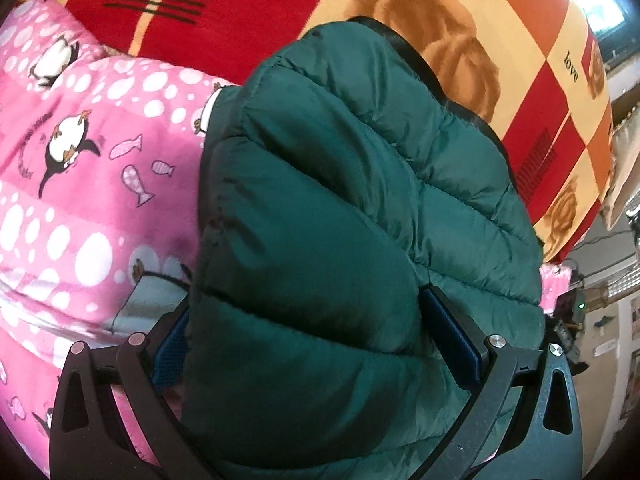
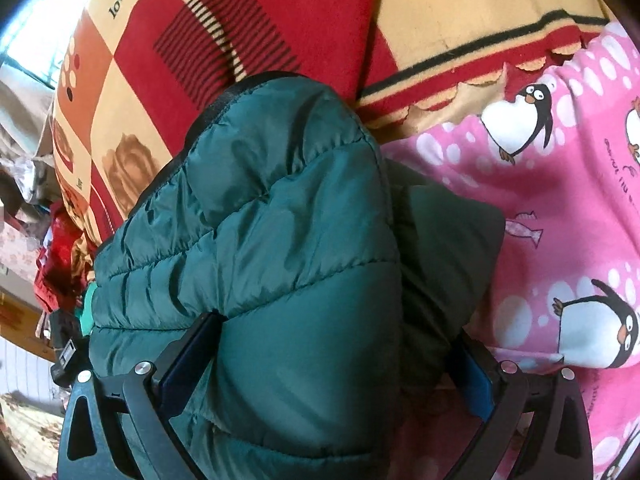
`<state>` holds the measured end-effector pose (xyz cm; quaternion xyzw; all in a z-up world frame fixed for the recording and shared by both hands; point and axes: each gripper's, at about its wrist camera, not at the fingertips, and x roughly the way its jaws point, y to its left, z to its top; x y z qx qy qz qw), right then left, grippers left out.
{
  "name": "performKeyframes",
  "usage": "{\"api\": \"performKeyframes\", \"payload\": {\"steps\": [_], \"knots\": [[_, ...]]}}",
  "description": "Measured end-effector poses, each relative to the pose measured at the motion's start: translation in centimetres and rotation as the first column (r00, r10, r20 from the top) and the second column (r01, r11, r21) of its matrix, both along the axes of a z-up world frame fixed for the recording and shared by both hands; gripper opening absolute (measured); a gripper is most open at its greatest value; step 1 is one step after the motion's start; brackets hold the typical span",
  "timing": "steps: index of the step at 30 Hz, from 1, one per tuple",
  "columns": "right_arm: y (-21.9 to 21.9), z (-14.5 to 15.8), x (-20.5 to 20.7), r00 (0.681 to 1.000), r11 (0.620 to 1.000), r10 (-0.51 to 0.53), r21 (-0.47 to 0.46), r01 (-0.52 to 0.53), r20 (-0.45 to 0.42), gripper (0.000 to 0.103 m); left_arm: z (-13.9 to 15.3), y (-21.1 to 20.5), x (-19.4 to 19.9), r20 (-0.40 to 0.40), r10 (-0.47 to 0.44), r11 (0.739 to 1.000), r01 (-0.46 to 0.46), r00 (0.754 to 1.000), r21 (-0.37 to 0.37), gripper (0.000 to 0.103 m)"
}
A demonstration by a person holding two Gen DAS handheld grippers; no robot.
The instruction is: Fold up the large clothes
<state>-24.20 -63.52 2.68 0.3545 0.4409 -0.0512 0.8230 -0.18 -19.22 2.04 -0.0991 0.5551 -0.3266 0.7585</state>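
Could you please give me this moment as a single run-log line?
stage: fold in progress | left gripper: shut on jacket | right gripper: shut on jacket | surface: pink blanket, red blanket

Setting: a home bedroom. The working surface is a bed covered by a plush red, cream and orange checked blanket printed with brown roses and the word "love". A pink fleece blanket with white dots, penguins and fish lies bunched along one side of the bed, overlapping the checked blanket's scalloped edge. A bright window shows beyond the bed's far corner. Past the bed's edge, the left wrist view shows a wall with pictures pinned on it; the right wrist view shows heaped household textiles.
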Motion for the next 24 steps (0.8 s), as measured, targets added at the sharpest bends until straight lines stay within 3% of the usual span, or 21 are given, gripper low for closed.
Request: {"api": "performKeyframes", "payload": {"steps": [1, 3, 5, 9, 17, 22, 24], "knots": [[0.2, 0.2, -0.1, 1.000, 1.000, 0.003, -0.008, -0.003, 0.007, 0.100, 0.1, -0.2, -0.2, 0.015, -0.002, 1.000, 0.002, 1.000, 0.013, 0.103], [0.8, 0.8, -0.6, 0.999, 0.999, 0.014, -0.030, -0.013, 0.034, 0.073, 1.0, -0.6, -1.1, 0.068, -0.012, 1.000, 0.011, 0.998, 0.018, 0.082], [1.7, 1.9, -0.9, 0.997, 0.999, 0.022, -0.026, -0.020, 0.069, 0.058, 2.2, -0.9, -2.4, 0.136, -0.016, 0.999, 0.010, 0.991, 0.047, 0.067], [2.8, 4.0, -2.1, 0.995, 0.999, 0.007, -0.039, -0.003, 0.100, 0.041, 4.4, -0.4, -4.2, 0.206, -0.016, 0.999, 0.007, 0.979, 0.044, 0.041], [6.0, 9.9, -6.6, 0.983, 0.999, 0.022, -0.032, -0.017, 0.183, 0.036, 9.0, 3.8, -8.4, 0.217, -0.051, 0.998, 0.057, 0.975, -0.022, 0.033], [8.4, 11.9, -11.7, 0.978, 0.999, 0.044, -0.010, -0.043, 0.206, 0.036, 11.3, 7.0, -12.1, 0.191, -0.078, 0.994, 0.092, 0.978, -0.064, 0.033], [9.3, 11.7, -13.4, 0.980, 0.999, 0.046, 0.000, -0.047, 0.192, 0.036, 10.9, 7.7, -13.6, 0.170, -0.085, 0.995, 0.094, 0.982, -0.044, 0.033]]}}
